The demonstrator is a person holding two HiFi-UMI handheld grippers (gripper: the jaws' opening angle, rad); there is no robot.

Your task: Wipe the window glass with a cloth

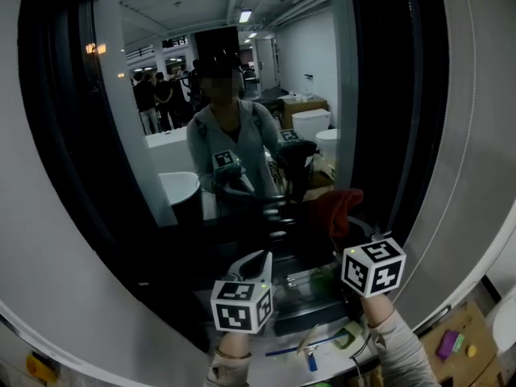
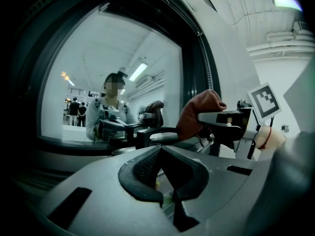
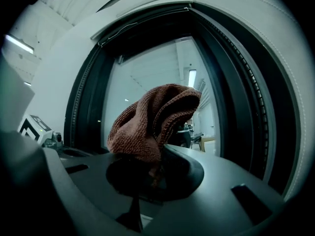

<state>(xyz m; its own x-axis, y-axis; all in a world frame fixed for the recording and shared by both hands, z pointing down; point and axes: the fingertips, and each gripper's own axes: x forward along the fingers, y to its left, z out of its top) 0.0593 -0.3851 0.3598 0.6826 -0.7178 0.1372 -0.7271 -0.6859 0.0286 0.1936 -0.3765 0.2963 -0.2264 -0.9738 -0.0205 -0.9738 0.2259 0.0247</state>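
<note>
As its jaws clamp the cloth [image 3: 152, 119], right gripper [image 3: 147, 173] faces glass [image 3: 147, 73].

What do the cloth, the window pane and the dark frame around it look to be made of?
Cloth: reddish-brown fabric, probably knit or terry, matte, with a nubby looped weave showing.
Window pane: glass, glossy; it mirrors the person and the ceiling lights.
Frame: dark, maybe painted metal or plastic, can't tell which; the ribbed strip along it looks like a rubber seal.

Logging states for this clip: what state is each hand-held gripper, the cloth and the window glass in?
window glass: reflective, in its frame.
cloth: bunched, held up near the window glass; contact unclear.
left hand-held gripper: shut, empty.
right hand-held gripper: shut on the cloth.
</note>
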